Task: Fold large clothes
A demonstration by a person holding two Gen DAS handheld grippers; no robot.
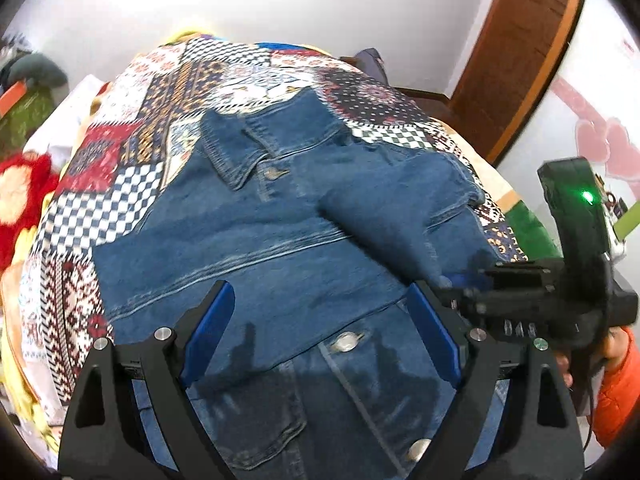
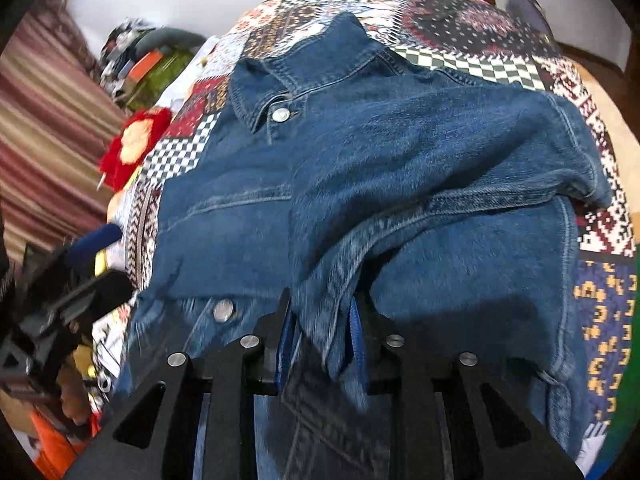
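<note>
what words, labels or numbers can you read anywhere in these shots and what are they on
None can be read.
The denim jacket shows no tag or brand; its metal buttons are too small and blurred to tell any embossing.
The patchwork quilt carries only patterns, no letters.
The red marks on the wall at the right edge are too blurred to read.

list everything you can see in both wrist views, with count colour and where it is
denim jacket: one, blue, front up on the bed, one sleeve folded across the chest
jacket buttons: several, silver, down the front placket
patchwork quilt: one, multicoloured, covering the bed under the jacket
plush toy: one, red and cream, at the quilt's left edge
door: one, brown wood, back right
left gripper: one, black with blue pads, open above the jacket's lower front
right gripper: one, black with blue pads, shut on a fold of denim
</note>
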